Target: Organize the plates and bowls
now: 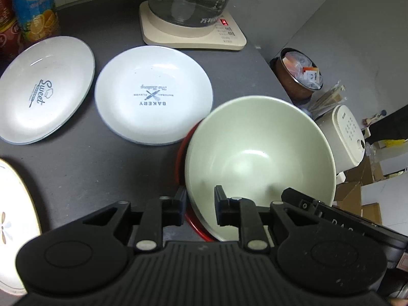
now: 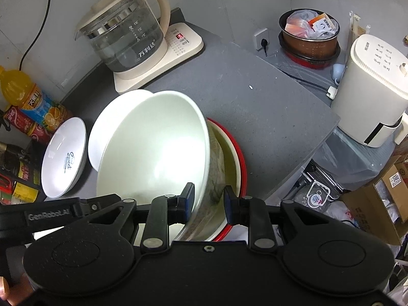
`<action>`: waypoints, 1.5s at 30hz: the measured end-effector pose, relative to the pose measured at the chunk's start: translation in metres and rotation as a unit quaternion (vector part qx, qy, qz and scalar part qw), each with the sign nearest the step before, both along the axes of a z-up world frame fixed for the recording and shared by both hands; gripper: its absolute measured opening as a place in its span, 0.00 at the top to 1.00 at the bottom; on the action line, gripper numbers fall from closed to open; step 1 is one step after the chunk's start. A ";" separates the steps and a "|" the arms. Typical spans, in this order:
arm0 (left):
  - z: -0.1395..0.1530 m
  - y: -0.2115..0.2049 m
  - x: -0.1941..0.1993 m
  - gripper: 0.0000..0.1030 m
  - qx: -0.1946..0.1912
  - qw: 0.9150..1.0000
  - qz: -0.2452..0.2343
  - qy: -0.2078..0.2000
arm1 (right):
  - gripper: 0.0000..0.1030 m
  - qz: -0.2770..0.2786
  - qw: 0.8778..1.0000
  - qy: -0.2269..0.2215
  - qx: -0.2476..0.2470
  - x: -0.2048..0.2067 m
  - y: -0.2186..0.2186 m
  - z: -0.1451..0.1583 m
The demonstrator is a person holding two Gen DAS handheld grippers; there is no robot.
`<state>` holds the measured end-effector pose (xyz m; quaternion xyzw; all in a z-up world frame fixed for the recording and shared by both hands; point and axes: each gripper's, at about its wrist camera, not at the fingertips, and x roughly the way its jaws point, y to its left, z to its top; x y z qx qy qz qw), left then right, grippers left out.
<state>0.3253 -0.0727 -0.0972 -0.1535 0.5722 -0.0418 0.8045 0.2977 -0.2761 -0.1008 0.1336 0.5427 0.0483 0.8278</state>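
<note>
The counter (image 2: 255, 107) holds most of the job undone: two plates — "Bakery" (image 1: 153, 94) and "Sweet" (image 1: 43, 89) — lie apart, unstacked, with a third dish (image 1: 15, 204) at the edge. The white bowl (image 1: 257, 153) sits tilted inside the red bowl (image 2: 241, 163), seemingly mid-nesting. Both grippers straddle its near rim — left gripper (image 1: 200, 204) and right gripper (image 2: 207, 201), jaws narrowed on the wall, apparently pinching it.
</note>
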 end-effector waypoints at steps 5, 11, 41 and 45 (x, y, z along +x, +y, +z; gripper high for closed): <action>0.003 0.008 -0.001 0.81 0.001 1.000 0.011 -0.002 | 0.73 -0.003 1.000 -0.002 0.003 0.001 -0.002 0.003; 0.004 0.015 -0.001 0.80 -0.002 1.000 0.020 -0.001 | 0.68 -0.004 1.000 -0.025 -0.011 -0.002 -0.004 0.015; 0.032 0.086 -0.065 0.34 0.036 0.997 0.050 -0.039 | 0.46 0.040 0.997 -0.060 0.002 -0.035 0.044 0.039; 0.030 0.105 -0.082 0.33 0.040 0.996 0.069 -0.034 | 0.41 0.075 0.995 -0.061 0.005 -0.039 0.071 0.039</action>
